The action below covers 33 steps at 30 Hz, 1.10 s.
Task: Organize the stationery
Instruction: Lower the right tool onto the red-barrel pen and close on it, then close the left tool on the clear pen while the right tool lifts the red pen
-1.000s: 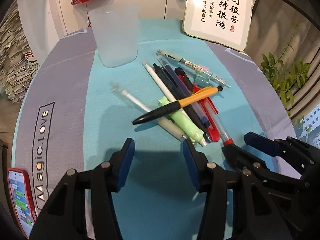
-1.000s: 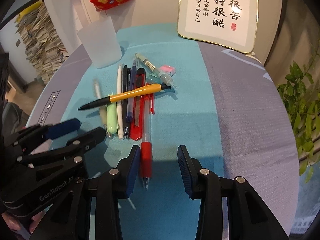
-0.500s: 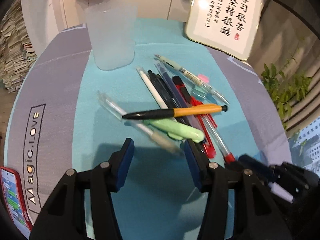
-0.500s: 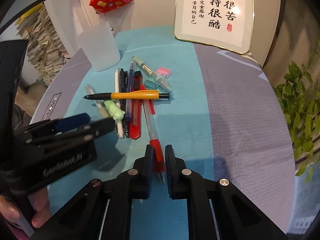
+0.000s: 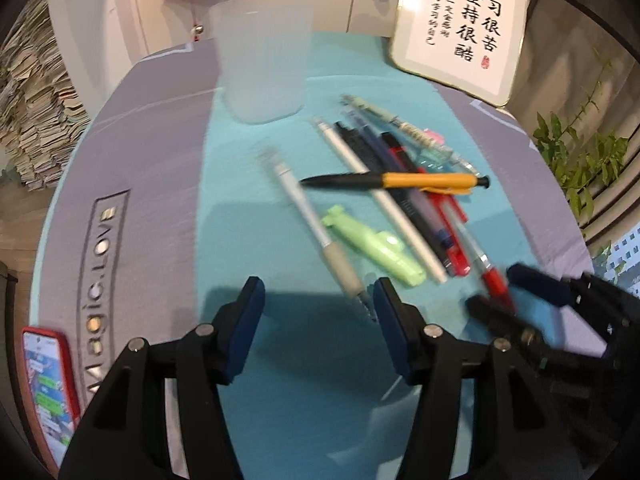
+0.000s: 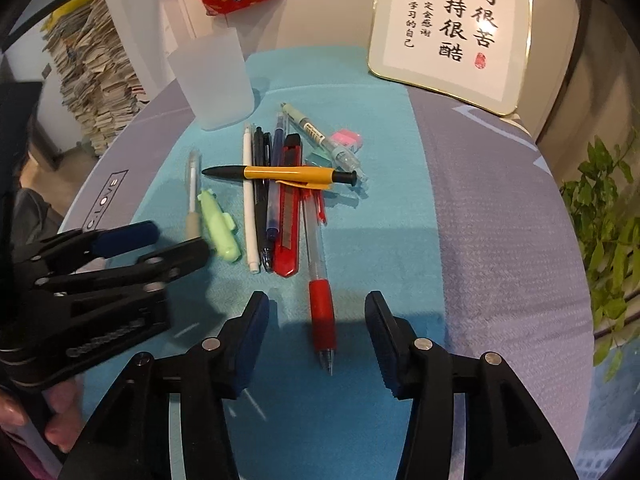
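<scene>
A frosted plastic cup (image 5: 262, 64) (image 6: 212, 80) stands at the back of the teal mat (image 6: 360, 240). In front of it lies a pile of pens, with a yellow-and-black pen (image 5: 420, 180) (image 6: 288, 174) lying across them. A green highlighter (image 5: 372, 248) (image 6: 218, 228) and a red utility knife (image 6: 288, 216) lie in the pile too. My right gripper (image 6: 316, 308) (image 5: 516, 288) is opening. A red-grip pen (image 6: 322, 312) lies on the mat between its jaws, untouched by the pads. My left gripper (image 5: 318, 292) (image 6: 160, 240) is opening too, and the tip of a clear grey-grip pen (image 5: 340, 268) lies just inside its right finger.
A framed calligraphy board (image 5: 460, 28) (image 6: 452, 28) leans at the back right. A red-cased phone (image 5: 48, 384) lies at the table's near left edge. A plant (image 6: 608, 220) stands off the right side. Stacked papers (image 6: 92, 68) rise beyond the left edge.
My right gripper shut on the red-grip pen, then opened again, and the pen lies on the mat. The yellow-and-black pen swung to lie crosswise. My left gripper came up to the clear pen's tip.
</scene>
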Available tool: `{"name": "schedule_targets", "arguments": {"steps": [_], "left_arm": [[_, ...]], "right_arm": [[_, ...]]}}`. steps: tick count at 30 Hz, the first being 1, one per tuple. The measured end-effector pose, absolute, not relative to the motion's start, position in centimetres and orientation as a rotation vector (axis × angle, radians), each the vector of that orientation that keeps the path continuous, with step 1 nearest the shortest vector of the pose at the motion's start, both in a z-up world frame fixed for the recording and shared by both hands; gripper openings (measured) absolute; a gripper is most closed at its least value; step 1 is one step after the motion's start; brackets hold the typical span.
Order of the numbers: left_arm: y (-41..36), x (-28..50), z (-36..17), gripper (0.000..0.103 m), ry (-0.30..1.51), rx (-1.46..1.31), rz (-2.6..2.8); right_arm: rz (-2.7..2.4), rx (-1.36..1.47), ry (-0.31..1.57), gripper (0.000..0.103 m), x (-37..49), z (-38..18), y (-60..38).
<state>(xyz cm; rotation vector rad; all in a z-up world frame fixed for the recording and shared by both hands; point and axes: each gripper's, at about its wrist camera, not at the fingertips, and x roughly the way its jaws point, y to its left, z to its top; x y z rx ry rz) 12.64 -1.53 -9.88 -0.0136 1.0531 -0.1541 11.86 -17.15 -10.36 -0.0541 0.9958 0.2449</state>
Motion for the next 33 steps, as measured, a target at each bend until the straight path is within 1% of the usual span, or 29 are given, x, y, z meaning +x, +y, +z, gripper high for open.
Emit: {"name": "schedule_targets", "arguments": {"steps": [1,2,3,5,6,9,14,17,18,19,20,21,22,23,26,27,28,29,33], "left_arm": [[-1.1,12.4,-9.9,0.057,1.059,-0.021,-0.154],[-0.5,12.1,-9.9,0.057,1.068,-0.029,-0.153],[-0.1,12.0,-9.9,0.057,1.075,-0.035,-0.148],[0.9,11.6,-9.8,0.057,1.083,-0.051,-0.126],[1.1,11.5,-9.7,0.054,1.084,-0.055,-0.117],[1.3,11.4,-9.4,0.054,1.075,-0.057,-0.111],[-1.1,13.0,-9.8,0.055,1.078,-0.028,-0.14],[-2.1,13.9,-10.0,0.054,1.067,0.02,-0.12],[-2.2,14.1,-10.0,0.053,1.061,0.028,-0.117],[-2.2,14.4,-10.0,0.053,1.061,0.027,-0.118],[-2.1,14.5,-10.0,0.047,1.058,0.027,-0.119],[-2.0,14.7,-9.9,0.032,1.052,0.035,-0.114],[-2.0,14.8,-9.9,0.024,1.041,0.053,-0.102],[-1.7,14.9,-9.9,0.01,1.037,0.054,-0.106],[-0.9,14.2,-9.7,0.009,1.073,0.023,-0.16],[-0.8,13.8,-9.7,0.009,1.078,0.022,-0.172],[-0.7,13.1,-9.6,0.009,1.084,0.026,-0.191],[-0.5,12.2,-9.6,0.009,1.088,0.035,-0.206],[0.5,9.0,-9.5,0.009,1.118,0.036,-0.255]], "right_arm": [[0.24,-0.071,0.99,0.038,11.8,-10.3,-17.0],[0.234,-0.094,0.984,0.029,11.9,-10.3,-16.7],[0.235,-0.097,0.99,0.012,12.0,-10.3,-16.7],[0.274,-0.062,1.006,0.012,11.8,-10.1,-16.8],[0.29,-0.054,1.01,0.012,11.6,-10.0,-16.9],[0.311,-0.059,1.008,0.012,10.3,-9.4,-17.0],[0.301,-0.097,1.05,0.012,9.2,-9.6,-17.3],[0.282,-0.081,1.056,0.019,9.6,-9.4,-17.5],[0.281,-0.083,1.051,0.027,9.8,-9.3,-17.4],[0.281,-0.09,1.044,0.039,9.9,-9.2,-17.3],[0.282,-0.103,1.035,0.045,10.0,-9.1,-16.9],[0.282,-0.119,1.022,0.051,10.3,-9.0,-16.6],[0.281,-0.135,1.014,0.051,10.6,-9.0,-16.2],[0.279,-0.15,1.01,0.051,11.1,-9.1,-15.8],[0.273,-0.16,1.022,0.05,12.7,-9.9,-15.1],[0.272,-0.154,1.03,0.039,13.2,-10.3,-15.1],[0.263,-0.156,1.032,0.022,13.4,-10.4,-15.1],[0.248,-0.17,1.016,0.014,13.4,-10.3,-15.0],[0.299,-0.158,1.044,0.014,11.8,-10.1,-15.4]]}}
